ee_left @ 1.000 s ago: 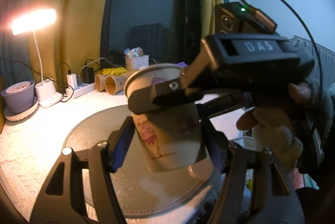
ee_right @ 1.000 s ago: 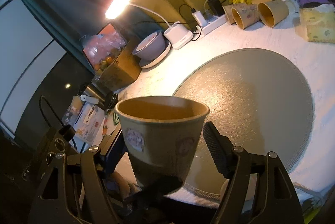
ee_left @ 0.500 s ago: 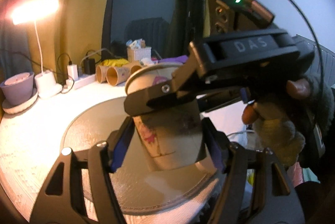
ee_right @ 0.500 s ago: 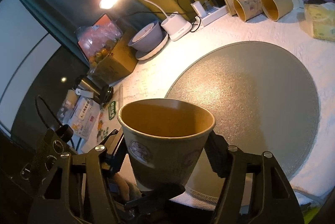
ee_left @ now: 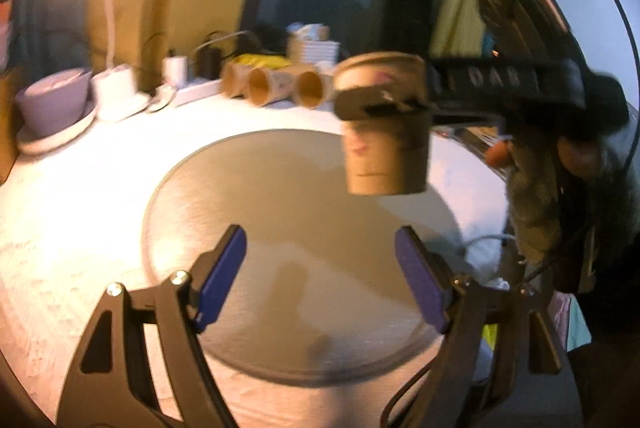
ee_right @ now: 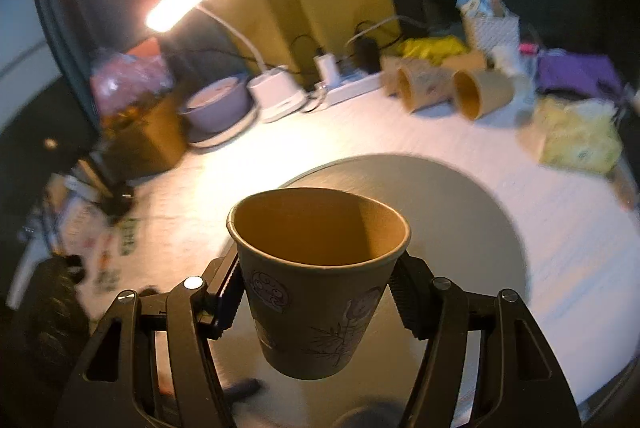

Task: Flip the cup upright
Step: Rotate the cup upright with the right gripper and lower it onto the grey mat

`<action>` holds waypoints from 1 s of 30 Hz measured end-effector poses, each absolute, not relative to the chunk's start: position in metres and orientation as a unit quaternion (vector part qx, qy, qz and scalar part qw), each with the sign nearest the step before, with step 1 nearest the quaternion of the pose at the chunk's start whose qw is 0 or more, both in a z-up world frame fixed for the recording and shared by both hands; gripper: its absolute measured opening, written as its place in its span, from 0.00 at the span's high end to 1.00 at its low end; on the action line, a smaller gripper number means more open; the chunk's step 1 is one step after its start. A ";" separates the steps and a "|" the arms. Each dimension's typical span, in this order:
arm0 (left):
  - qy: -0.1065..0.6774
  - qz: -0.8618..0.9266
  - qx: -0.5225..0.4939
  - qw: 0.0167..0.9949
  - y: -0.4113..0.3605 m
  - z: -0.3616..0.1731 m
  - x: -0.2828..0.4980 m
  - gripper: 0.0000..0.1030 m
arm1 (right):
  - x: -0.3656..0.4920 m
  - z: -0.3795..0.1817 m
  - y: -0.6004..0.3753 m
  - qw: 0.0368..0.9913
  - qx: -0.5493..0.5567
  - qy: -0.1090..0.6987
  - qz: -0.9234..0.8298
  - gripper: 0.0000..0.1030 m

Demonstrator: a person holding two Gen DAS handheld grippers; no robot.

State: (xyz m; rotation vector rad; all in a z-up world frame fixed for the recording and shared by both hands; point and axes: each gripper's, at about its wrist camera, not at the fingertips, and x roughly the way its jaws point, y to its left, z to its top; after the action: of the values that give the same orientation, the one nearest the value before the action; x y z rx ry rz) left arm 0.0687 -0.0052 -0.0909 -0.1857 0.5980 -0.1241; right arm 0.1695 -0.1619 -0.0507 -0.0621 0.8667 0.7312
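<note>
From the left wrist view, the left claw [ee_left: 320, 272] stands with its blue-padded fingers wide apart and nothing between them, low over the round grey mat [ee_left: 240, 212] on the counter [ee_left: 72, 196]. The paper cup [ee_left: 384, 132] hangs ahead and above it, a little to its right, gripped near the rim by the right claw [ee_left: 380, 104], mouth up and long axis close to vertical, its base clear of the mat.

From the right wrist view, the right claw [ee_right: 316, 296] is clamped on the cup [ee_right: 316, 268], a pad on each side of the wall just under the rim. The open mouth faces up. The mat [ee_right: 472, 228] lies directly beneath, so I judge the coming move to be a straight lowering, the right hand plainly the one in charge.
</note>
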 end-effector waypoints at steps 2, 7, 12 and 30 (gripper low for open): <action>0.300 -0.043 -0.109 0.947 0.008 -0.091 0.071 0.25 | 0.176 -0.057 -0.155 0.844 -0.040 0.408 0.346 0.35; 0.310 -0.005 -0.152 0.938 0.043 -0.093 0.076 0.25 | 0.187 -0.071 -0.133 0.850 -0.083 0.399 0.334 0.35; 0.324 0.023 -0.189 0.927 0.069 -0.099 0.084 0.25 | 0.194 -0.080 -0.113 0.852 -0.112 0.386 0.334 0.35; 0.333 0.046 -0.186 0.923 0.074 -0.103 0.098 0.19 | 0.199 -0.098 -0.103 0.865 -0.166 0.360 0.308 0.31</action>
State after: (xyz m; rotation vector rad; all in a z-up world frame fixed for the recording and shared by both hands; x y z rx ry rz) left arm 0.0975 0.0737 -0.1027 -0.3819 0.6828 0.0953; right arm 0.1985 -0.1035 -0.0976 -0.3484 0.7546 0.6446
